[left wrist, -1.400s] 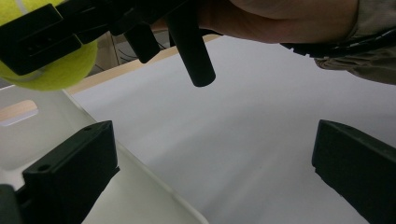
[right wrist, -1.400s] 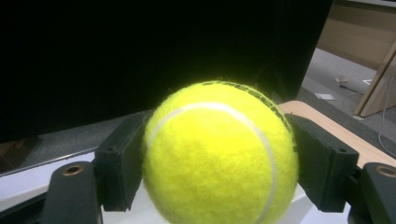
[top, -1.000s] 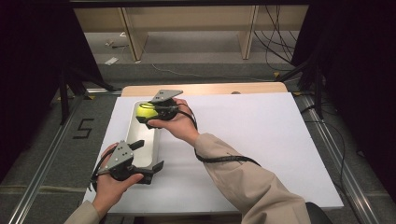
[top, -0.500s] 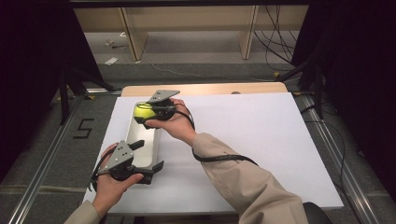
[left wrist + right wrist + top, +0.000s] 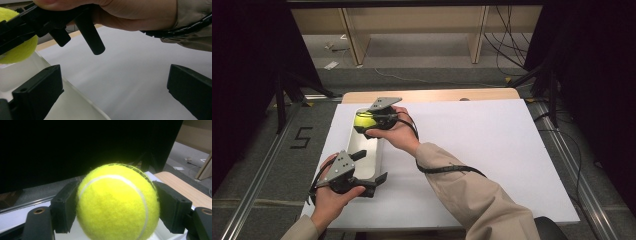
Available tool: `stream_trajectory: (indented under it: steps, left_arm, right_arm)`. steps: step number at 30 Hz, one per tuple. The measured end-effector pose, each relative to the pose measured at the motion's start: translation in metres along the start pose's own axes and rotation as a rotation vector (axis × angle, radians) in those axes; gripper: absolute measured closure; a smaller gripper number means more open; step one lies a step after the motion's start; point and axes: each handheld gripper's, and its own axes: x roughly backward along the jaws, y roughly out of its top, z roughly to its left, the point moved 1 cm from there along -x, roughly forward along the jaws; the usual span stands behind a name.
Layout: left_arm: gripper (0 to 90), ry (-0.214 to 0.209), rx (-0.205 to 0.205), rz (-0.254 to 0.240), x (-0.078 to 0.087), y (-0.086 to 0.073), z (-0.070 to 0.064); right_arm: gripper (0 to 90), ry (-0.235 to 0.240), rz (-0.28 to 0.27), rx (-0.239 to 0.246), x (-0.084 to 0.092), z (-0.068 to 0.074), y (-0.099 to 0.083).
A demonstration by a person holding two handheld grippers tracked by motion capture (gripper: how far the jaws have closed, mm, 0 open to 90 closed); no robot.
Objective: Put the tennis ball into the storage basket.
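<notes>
The white surface [image 5: 492,150] lay broad under both hands, with a long white tray [image 5: 362,157] stretched between the two tools. The left gripper [image 5: 374,167] sat at the tray's near end, its jaws standing wide with nothing between them; in the left gripper view one jaw hung over the tray's rim and the other over bare surface. The right gripper [image 5: 362,121] hovered at the far end, and there it was: the tennis ball [image 5: 117,203], clamped square between the two black jaws, one pad on each flank, seam curving across the front.

That ball looked light and felt-covered, so I judged it would not slip easily; the nap gives the pads plenty to bite on. It was springy, though, and it looked likely to squeeze a little and push back, so a grip off the widest part could squirt it out sideways. The pads sat about on the middle, which seemed the right place to hold. Nothing fragile about it, but once freed it looked bound to bounce or roll, and I reckoned the tray's wall beneath those jaws was what would stop it.
</notes>
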Motion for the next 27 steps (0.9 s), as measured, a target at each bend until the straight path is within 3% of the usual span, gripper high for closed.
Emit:
stream_trajectory:
  steps: [27]
  left_arm:
    - [0.0, -0.002, -0.005, -0.002, 0.000, 0.000, 0.000]
  right_arm:
    - [26.6, 0.009, 0.023, 0.000, -0.010, 0.001, -0.003]
